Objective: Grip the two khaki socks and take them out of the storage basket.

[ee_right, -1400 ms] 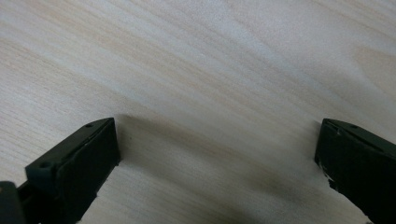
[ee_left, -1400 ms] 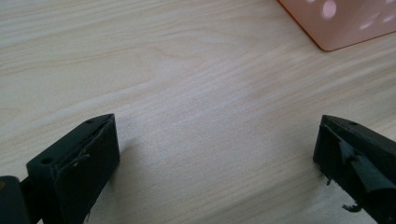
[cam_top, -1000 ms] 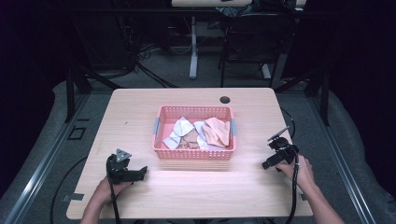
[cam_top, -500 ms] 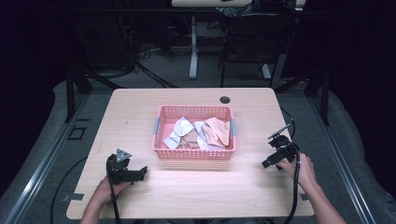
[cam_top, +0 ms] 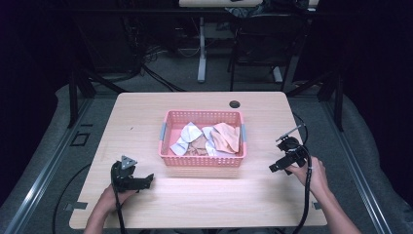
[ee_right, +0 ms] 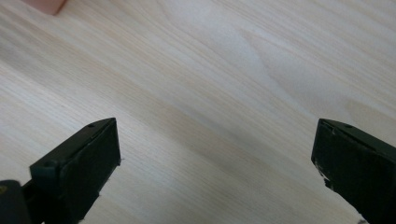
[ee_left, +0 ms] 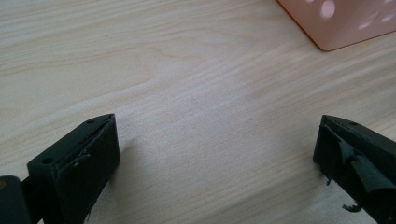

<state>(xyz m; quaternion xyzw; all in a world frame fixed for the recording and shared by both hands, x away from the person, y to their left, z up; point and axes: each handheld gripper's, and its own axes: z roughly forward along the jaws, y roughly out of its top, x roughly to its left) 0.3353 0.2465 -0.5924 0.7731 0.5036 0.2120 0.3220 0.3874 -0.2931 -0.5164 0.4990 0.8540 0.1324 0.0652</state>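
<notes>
A pink basket [cam_top: 203,161] sits near the middle of the light wooden tabletop [cam_top: 146,117], holding a heap of crumpled cloths [cam_top: 209,139] in white, tan and peach. Near the front left corner, the left hand-held gripper [cam_top: 146,179] rests low on the tabletop, its jaws spread wide with nothing between them; the basket's corner [ee_left: 336,23] lies just ahead of it. Toward the right edge, the right hand-held gripper [cam_top: 273,168] is tilted down toward the tabletop, jaws also wide apart and empty. Both are apart from the basket. A small black round thing [cam_top: 234,104] sits near the back edge.
</notes>
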